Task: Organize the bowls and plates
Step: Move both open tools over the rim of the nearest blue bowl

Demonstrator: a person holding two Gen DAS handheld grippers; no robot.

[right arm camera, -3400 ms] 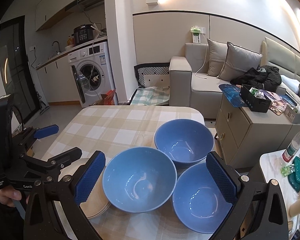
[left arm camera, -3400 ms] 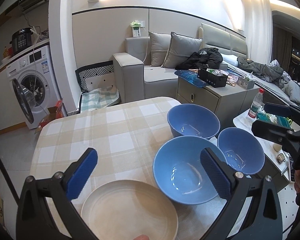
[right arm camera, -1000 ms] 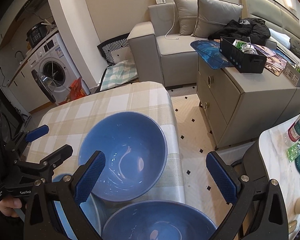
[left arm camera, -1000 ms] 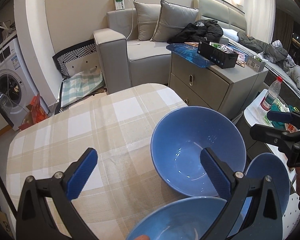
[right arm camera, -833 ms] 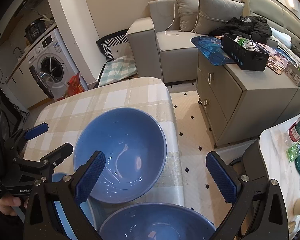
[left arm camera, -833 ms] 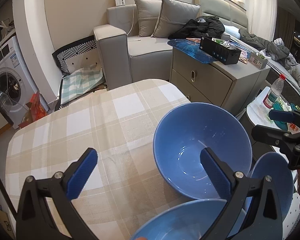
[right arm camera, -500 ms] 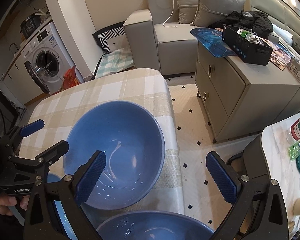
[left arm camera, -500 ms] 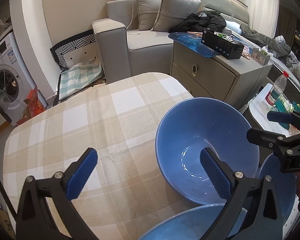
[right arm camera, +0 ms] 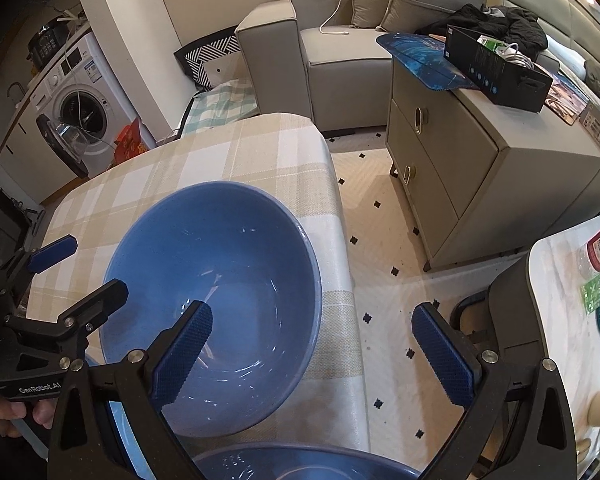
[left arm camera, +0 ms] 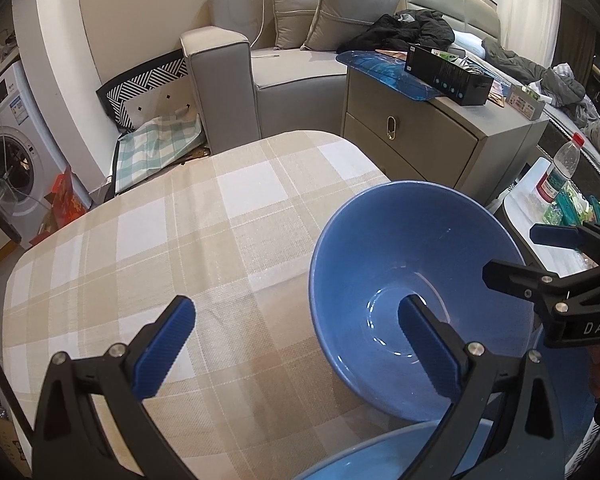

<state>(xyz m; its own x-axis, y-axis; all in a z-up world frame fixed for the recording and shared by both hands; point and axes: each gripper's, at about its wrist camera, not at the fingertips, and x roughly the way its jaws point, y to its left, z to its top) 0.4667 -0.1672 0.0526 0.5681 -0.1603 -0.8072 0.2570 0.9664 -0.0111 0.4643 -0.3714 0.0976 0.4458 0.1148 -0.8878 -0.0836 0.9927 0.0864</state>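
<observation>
Bowl: a blue bowl (left arm camera: 416, 280) is set near the table's (left arm camera: 180, 240) far right edge.
Left tongs (left arm camera: 296, 344): spread, one finger inside it, presumably for lifting.
Right tongs (right arm camera: 320, 348): spread likewise, straddling the rim.

Beige-and-white checked tablecloth (left arm camera: 188, 216) over a rounded table. Beyond its far edge, grey fabric sofa (left arm camera: 236, 64) with two grey cushions (left arm camera: 324, 0) and a heap of black clothing (left arm camera: 404, 30). Right of that, grey two-drawer cabinet (right arm camera: 472, 152) carrying a black open box (right arm camera: 496, 68). Far left, white front-loading washing machine (right arm camera: 76, 108), door open. Far right, clear plastic bottle with red cap (left arm camera: 560, 168) on a white side table (left arm camera: 536, 200).
</observation>
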